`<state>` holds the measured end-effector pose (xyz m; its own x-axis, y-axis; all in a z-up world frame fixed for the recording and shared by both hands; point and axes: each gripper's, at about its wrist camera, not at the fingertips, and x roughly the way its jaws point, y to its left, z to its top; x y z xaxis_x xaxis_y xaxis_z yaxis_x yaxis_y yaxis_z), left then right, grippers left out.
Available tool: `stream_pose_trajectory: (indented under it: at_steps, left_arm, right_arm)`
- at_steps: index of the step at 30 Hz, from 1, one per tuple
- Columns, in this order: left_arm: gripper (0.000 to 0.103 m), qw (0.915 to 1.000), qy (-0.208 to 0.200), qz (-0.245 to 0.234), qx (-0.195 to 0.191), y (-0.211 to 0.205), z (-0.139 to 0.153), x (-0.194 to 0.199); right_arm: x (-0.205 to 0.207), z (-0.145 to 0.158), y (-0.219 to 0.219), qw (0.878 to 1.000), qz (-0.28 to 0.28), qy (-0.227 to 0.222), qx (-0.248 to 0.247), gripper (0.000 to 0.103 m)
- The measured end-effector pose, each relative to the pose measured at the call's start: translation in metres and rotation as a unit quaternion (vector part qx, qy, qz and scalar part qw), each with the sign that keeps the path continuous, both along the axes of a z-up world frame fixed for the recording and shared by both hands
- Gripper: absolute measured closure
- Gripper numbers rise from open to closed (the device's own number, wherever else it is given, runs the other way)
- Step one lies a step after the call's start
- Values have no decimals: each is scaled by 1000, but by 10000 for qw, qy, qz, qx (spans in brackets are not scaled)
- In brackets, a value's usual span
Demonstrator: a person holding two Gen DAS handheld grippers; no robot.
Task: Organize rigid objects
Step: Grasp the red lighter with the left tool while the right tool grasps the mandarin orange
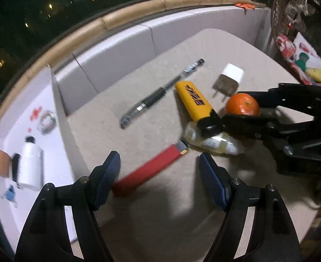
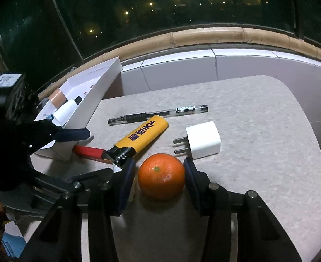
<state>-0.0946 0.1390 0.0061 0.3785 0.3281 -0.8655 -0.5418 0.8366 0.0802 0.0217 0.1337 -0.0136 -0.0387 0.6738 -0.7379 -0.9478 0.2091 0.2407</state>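
left wrist view: the left gripper (image 1: 159,170) is spread wide, grasping nothing, with the red lighter (image 1: 149,171) on the table (image 1: 138,207) between its fingers. beyond lie a yellow lighter (image 1: 193,102), pen (image 1: 160,93), charger (image 1: 229,80) and clear bottle (image 1: 212,142). the white box (image 1: 58,118) sits left.

right wrist view: the right gripper (image 2: 160,174) straddles the orange (image 2: 161,176); its fingers are just beside the fruit, contact uncertain, so i cannot tell if it grips.

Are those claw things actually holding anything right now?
The right gripper straddles the orange across its sides; whether it grips cannot be told. The left gripper holds nothing, jaws open.
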Motion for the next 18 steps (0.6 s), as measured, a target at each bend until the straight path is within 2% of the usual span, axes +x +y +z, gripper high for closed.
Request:
stream_pose_trajectory:
  at_steps: [2,5,6,7,10,13,18]
  left_arm:
    - [30,10000,0,-59,-69,-4,0,-2]
    - [43,9998,-10,-134,-157,-14,2,-7]
    - [51,9997,-22,-140,-217,-17,3,-9]
    - [53,9997,-45,-132,-221,-19,5,-9]
    - [53,9996,-134,-108,-228,-22,8,-15]
    - [53,9999,60,-93,74,-22,6,-14]
    - [51,9997,71,-204,-115,-22,3,-20]
  right_arm:
    - [1,0,-3,10000,20,-33,-14,61]
    - [2,1,-8,10000,5,-78,-14,62]
    - [3,1,-10,10000,-5,-80,-14,62]
    - [4,1,-12,10000,-21,-58,-10,62]
    - [7,1,-15,10000,-65,-7,-1,62]
    - [4,1,-15,10000,-71,-47,-17,62]
    - [2,0,-12,10000,-33,-76,-38,61]
